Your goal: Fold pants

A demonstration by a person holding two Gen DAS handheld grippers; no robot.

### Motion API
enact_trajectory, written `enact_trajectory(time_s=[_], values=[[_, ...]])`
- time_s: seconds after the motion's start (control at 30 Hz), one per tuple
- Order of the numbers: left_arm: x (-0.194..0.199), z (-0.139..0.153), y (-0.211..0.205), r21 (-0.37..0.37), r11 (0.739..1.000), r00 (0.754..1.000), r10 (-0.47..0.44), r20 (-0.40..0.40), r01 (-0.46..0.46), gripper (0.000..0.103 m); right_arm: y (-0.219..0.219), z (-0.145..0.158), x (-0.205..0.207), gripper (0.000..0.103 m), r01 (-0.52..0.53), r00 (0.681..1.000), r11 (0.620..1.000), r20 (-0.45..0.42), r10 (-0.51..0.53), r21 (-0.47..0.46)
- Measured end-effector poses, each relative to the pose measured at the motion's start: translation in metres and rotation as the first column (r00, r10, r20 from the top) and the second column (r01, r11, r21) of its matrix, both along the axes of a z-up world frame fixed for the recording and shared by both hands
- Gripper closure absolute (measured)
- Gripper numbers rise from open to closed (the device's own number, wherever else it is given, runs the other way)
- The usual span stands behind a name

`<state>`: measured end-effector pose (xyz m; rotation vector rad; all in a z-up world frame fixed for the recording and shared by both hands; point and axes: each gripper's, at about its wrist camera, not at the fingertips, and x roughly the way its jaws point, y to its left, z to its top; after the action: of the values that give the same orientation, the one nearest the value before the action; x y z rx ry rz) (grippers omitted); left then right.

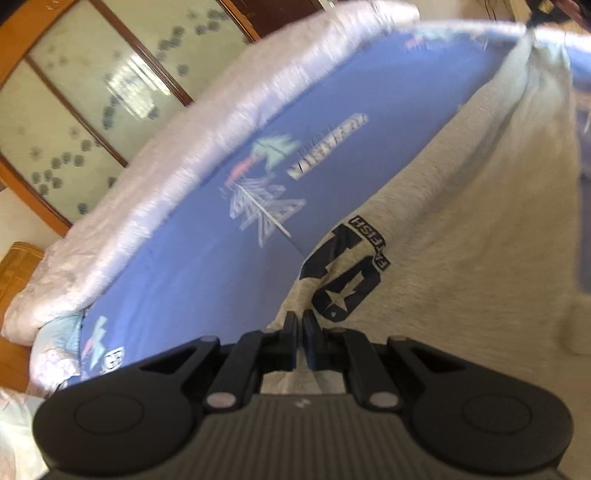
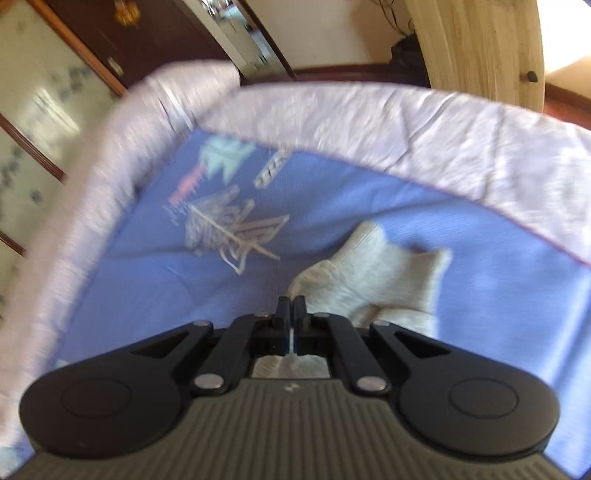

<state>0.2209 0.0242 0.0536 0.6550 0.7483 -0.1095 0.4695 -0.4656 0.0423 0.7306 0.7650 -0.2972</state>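
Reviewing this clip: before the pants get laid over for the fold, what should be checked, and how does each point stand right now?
1. Left gripper shut on the grey pants: ok, fabric sits between the fingers.
2. Right gripper shut on the pants: ok, cloth shows between the fingers.
3. Fabric taut between the two grips: ok in the left wrist view, where it stretches up to the far gripper.
4. Lower end of the pants resting on the blue sheet: ok, it lies bunched there.
5. Legs aligned edge to edge: cannot tell, both views are blurred.
6. Landing area on the sheet: cannot tell, partly hidden by the fabric.
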Motion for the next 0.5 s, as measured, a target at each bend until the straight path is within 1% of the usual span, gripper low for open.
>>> enact_trajectory(time_s=[0.1,0.17,0.23,0.33,0.4,0.47,0.5], values=[[-0.052,0.026,-0.007,-0.002,1.0,0.999,-0.024,0.048,0.024,0.098,-0.024,0.028,-0.064,0.099,0.001,0.996,0.998,0.092,-0.006,0.057],[-0.089,0.036,-0.013,-0.005,0.999,0.997,-0.043,0.062,0.043,0.098,-0.042,0.039,-0.109,0.099,0.007,0.99,0.996,0.137,-0.02,0.093],[-0.132,0.04,-0.02,-0.012,0.998,0.996,-0.064,0.064,0.065,0.098,-0.059,0.046,-0.158,0.099,0.013,0.984,0.992,0.174,-0.035,0.126],[-0.19,0.033,-0.03,0.0,0.996,0.994,-0.094,0.052,0.094,0.098,-0.078,0.043,-0.235,0.099,0.02,0.975,0.985,0.213,-0.057,0.172],[-0.228,0.021,-0.037,0.013,0.993,0.993,-0.115,0.029,0.114,0.098,-0.087,0.036,-0.285,0.099,0.023,0.971,0.984,0.232,-0.063,0.175],[-0.251,0.005,-0.04,-0.018,0.995,0.994,-0.103,-0.028,0.103,0.098,-0.091,0.021,-0.323,0.099,0.027,0.973,0.987,0.222,-0.062,0.157],[-0.26,-0.005,-0.042,-0.035,0.996,0.994,-0.087,-0.061,0.085,0.098,-0.093,0.009,-0.336,0.099,0.044,0.978,0.988,0.195,-0.073,0.151]])
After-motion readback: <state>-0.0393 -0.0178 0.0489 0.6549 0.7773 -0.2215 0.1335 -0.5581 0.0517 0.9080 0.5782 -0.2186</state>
